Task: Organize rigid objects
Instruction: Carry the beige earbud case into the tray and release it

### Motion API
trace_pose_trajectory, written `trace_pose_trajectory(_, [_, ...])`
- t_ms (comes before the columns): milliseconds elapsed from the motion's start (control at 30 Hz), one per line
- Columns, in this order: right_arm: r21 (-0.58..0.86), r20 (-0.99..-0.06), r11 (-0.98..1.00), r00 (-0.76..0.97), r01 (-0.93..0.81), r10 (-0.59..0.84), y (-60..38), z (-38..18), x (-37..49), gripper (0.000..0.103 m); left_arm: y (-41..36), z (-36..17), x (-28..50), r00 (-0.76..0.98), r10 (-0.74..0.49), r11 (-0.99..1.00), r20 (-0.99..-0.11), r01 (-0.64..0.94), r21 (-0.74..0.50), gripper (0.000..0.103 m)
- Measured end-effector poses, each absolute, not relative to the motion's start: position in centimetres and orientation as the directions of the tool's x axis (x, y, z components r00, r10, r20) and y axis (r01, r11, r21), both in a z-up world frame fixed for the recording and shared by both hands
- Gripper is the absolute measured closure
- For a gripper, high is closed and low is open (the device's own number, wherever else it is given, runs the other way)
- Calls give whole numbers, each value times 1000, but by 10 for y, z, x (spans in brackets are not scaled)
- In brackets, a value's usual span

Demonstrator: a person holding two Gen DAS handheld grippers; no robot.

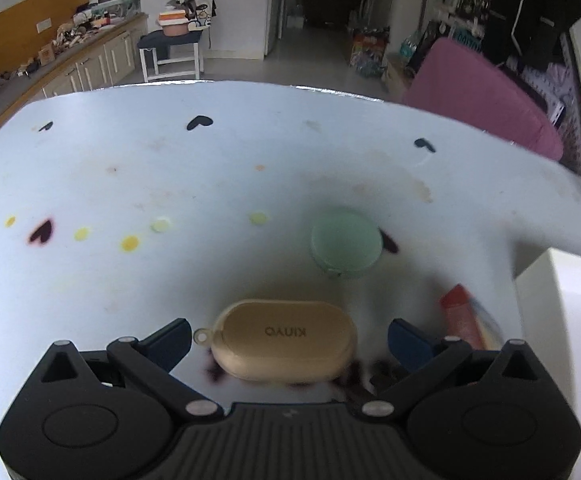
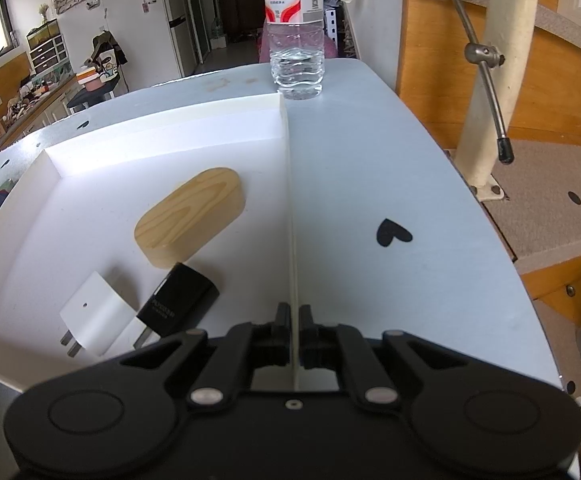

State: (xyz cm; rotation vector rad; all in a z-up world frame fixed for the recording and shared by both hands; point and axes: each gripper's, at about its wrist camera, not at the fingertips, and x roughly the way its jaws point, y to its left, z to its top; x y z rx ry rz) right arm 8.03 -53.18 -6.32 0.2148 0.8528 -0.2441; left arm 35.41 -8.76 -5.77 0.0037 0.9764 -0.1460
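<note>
In the left wrist view a tan oval case (image 1: 284, 340) lies on the pale table between the spread fingers of my left gripper (image 1: 289, 342), which is open and clear of the case on both sides. Beyond it sits a round mint-green case (image 1: 345, 247); a red tube (image 1: 464, 320) lies at the right. In the right wrist view my right gripper (image 2: 294, 322) is shut on the right wall (image 2: 289, 184) of a white tray. Inside the tray lie a wooden oval block (image 2: 190, 216), a black charger (image 2: 178, 306) and a white charger (image 2: 96, 314).
A water bottle (image 2: 295, 32) stands just past the tray's far right corner. The white tray's corner (image 1: 570, 280) shows at the right of the left wrist view. The table (image 1: 170, 168) carries heart prints and yellow dots. A pink seat (image 1: 486, 96) stands beyond the far edge.
</note>
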Motion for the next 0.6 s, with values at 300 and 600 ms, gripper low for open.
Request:
trace_pose_trajectory(300, [89, -764, 951, 633, 296, -125, -532, -63, 80, 99, -75, -66, 355, 559, -92, 995, -824, 85, -53, 16])
trace_pose_trajectory(600, [85, -766, 953, 630, 291, -124, -532, -64, 82, 99, -71, -16, 335, 699, -58, 998, -713, 69, -14, 16])
